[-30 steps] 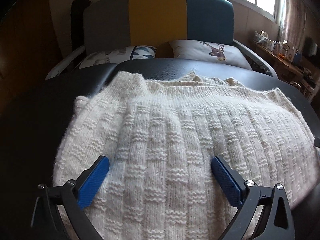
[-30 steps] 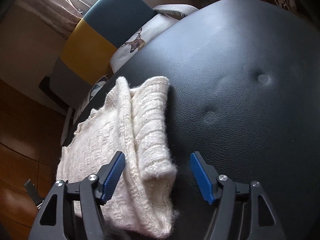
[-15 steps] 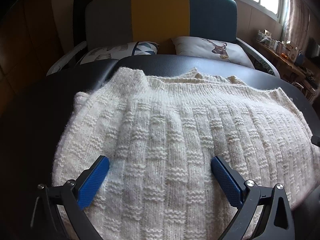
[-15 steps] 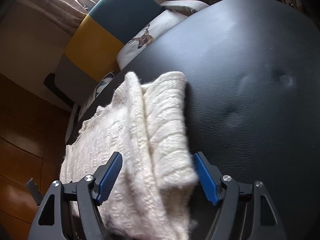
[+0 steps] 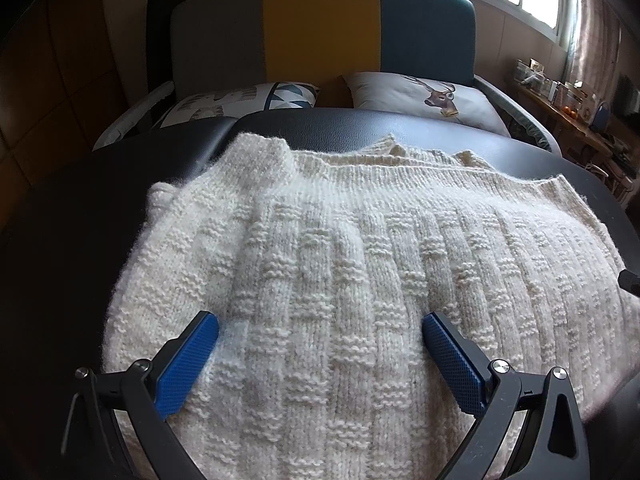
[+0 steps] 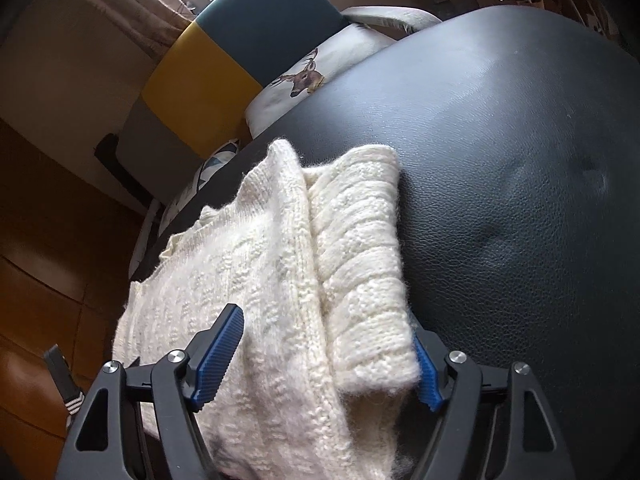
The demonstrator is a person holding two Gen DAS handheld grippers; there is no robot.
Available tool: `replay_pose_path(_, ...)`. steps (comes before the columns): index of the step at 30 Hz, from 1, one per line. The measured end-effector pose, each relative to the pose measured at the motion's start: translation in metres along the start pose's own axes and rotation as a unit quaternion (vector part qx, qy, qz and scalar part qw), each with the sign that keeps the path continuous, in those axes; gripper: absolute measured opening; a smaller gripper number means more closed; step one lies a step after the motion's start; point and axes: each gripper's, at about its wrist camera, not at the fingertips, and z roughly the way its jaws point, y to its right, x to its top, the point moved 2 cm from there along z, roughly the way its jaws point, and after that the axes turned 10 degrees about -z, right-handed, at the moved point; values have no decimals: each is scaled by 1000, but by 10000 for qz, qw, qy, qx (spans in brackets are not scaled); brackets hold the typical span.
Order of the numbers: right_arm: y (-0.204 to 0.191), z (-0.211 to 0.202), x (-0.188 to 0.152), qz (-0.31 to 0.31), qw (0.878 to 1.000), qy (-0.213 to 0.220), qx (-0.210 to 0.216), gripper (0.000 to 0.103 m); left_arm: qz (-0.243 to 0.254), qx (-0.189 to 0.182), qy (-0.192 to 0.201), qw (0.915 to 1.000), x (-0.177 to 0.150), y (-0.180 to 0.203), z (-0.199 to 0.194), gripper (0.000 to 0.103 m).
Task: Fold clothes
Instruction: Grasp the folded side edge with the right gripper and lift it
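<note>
Over sweater (image 5: 360, 280) — left tool (image 5: 320, 352) gaping; right tool (image 6: 324, 356) seemingly likewise.

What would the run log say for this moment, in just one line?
task: fold clothes | item: cream knit sweater on black padded surface | left gripper: open over sweater | right gripper: open around folded sleeve

cream sweater (image 6: 288, 272) — right gripper (image 6: 324, 356) jaws astride, apart

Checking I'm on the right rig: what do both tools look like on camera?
Both match: the left tool and right tool have black plastic frames, silver pivot screws and blue textured pads on two fingers. No cables, hands or sleeves show.
</note>
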Motion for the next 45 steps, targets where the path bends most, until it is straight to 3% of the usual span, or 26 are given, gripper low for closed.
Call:
replay_pose_path(5, -11, 6, 2, -466, 9980, -244, -348, 74, -6, 19, -3, 10000, 0, 0, 0, 103)
replay_pose_path(7, -15, 7, 2, -637, 9968, -271, -409, 52, -7, 29, 0, 10000, 0, 0, 1, 103)
replay_pose_path(8, -17, 8, 2, -719, 9961, -276, -429, 34, -7, 35, 2, 10000, 0, 0, 1, 103)
replay_pose_path(9, -18, 7, 2, -737, 9960, -255, -432, 27, -6, 36, 6, 10000, 0, 0, 1, 103)
replay_pose_path(16, -21, -5, 4, -618, 9974, -12, -383, 19, -8, 30, -27, 10000, -1, -1, 1, 103)
replay_pose_path(21, -16, -31, 9, -491, 9979, 150, -387, 17, 187, -169, -229, 9994, -8, 6, -6, 103)
replay_pose_path(25, -8, -62, 11, -506, 9958, 249, -721, 17, 330, -465, -347, 9978, -20, 24, -21, 103)
replay_pose_path(30, 7, -103, 10, -547, 9900, 386, -1240, 17, 475, -638, -48, 9968, -26, 43, -49, 103)
replay_pose_path(36, 17, -136, 11, -303, 9880, 538, -1417, 17, 1001, -428, -173, 9939, -45, 61, -15, 103)
replay_pose_path(38, 4, -143, 14, -295, 9895, 609, -1277, 16, 983, -503, -36, 9939, -47, 61, -13, 103)
replay_pose_path(45, -89, -148, 36, -1021, 9856, 733, -1130, 16, 665, -833, -222, 9941, -37, 34, -17, 103)
